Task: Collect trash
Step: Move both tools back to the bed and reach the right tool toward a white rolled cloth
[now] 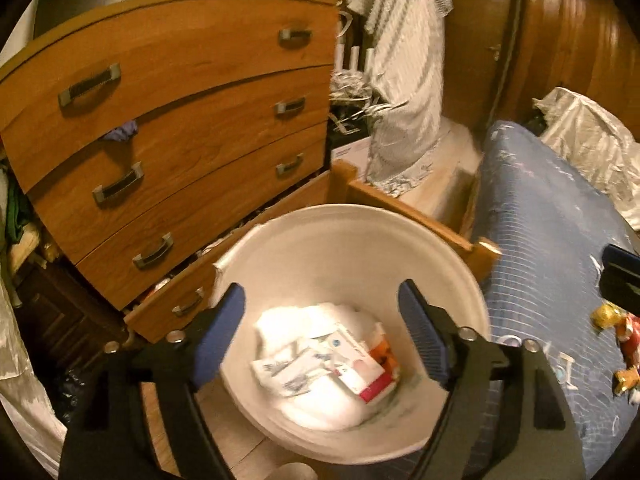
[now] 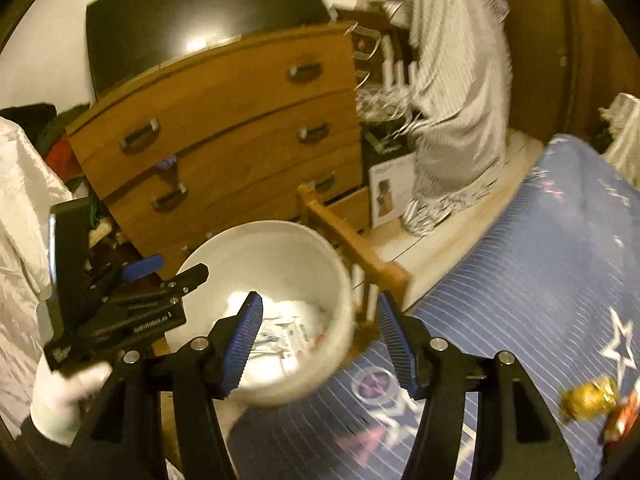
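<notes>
A white round bin point(image 1: 352, 236) stands on the floor beside the bed and holds white paper, printed wrappers and a red-and-white carton point(image 1: 362, 372). My left gripper point(image 1: 322, 328) hangs over the bin, open, with nothing between its blue pads. My right gripper point(image 2: 320, 340) is open too, empty, above the same bin point(image 2: 272, 248) at its right rim. The left gripper point(image 2: 132, 300) shows in the right wrist view, held by a white-gloved hand point(image 2: 68, 396). Gold and red wrappers point(image 1: 620, 340) lie on the blue bedspread; those wrappers point(image 2: 596, 404) sit at the right wrist view's lower right.
A wooden chest of drawers point(image 1: 180, 140) stands behind the bin, its lowest drawer point(image 1: 176, 304) pulled out. A wooden bed frame point(image 1: 420, 216) borders the bin. The blue bedspread point(image 2: 540, 280) fills the right. A striped cloth point(image 1: 404, 80) hangs beyond, by a dark wardrobe point(image 1: 560, 40).
</notes>
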A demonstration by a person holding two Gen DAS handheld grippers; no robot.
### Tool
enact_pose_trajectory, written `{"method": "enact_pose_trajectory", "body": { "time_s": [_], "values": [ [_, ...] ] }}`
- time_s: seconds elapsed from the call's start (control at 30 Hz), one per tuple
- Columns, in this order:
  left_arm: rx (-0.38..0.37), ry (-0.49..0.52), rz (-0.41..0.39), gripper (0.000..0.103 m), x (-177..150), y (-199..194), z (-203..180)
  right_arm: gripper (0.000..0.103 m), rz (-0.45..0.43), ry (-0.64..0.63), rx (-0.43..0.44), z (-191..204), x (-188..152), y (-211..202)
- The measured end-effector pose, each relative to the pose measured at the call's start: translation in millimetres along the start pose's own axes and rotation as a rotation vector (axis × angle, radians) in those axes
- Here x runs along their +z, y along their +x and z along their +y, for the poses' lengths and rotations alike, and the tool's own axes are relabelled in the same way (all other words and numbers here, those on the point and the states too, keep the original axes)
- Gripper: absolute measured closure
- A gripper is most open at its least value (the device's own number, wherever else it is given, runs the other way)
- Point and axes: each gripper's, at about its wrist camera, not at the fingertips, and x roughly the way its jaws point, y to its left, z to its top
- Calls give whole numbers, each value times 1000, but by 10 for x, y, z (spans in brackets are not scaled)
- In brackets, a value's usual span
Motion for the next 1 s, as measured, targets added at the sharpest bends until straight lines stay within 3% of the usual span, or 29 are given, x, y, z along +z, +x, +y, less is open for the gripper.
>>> {"method": "enact_pose_trajectory", "body": {
  "time_s": [0.13, 0.27, 0.5, 0.77, 0.9, 1.0],
  "values": [
    [-71, 62, -28, 6, -136, -141, -373, 35, -117, 22, -85, -393, -546, -711],
    [-201, 158, -33, 6, -320, -225, -980, 32, -152, 80, -165, -836, -1162, -1227],
    [-383, 350, 44, 6, -794, -185, -2110, 30, -100, 173, -267, -1587, -2304, -1908],
    [-487, 529, 139, 6, -1424, -149, -3047, 30, -31, 328, -392, -2394, -3547, -2462],
    [-536, 618, 157, 6, -1604, -188, -3380, 30, -15, 335, -415, -2669, -3891, -2656],
    [-573, 676, 161, 6, -1651, -207, -3583, 30, 14, 236, -414, -2878, -3969, -2767]
  ]
}}
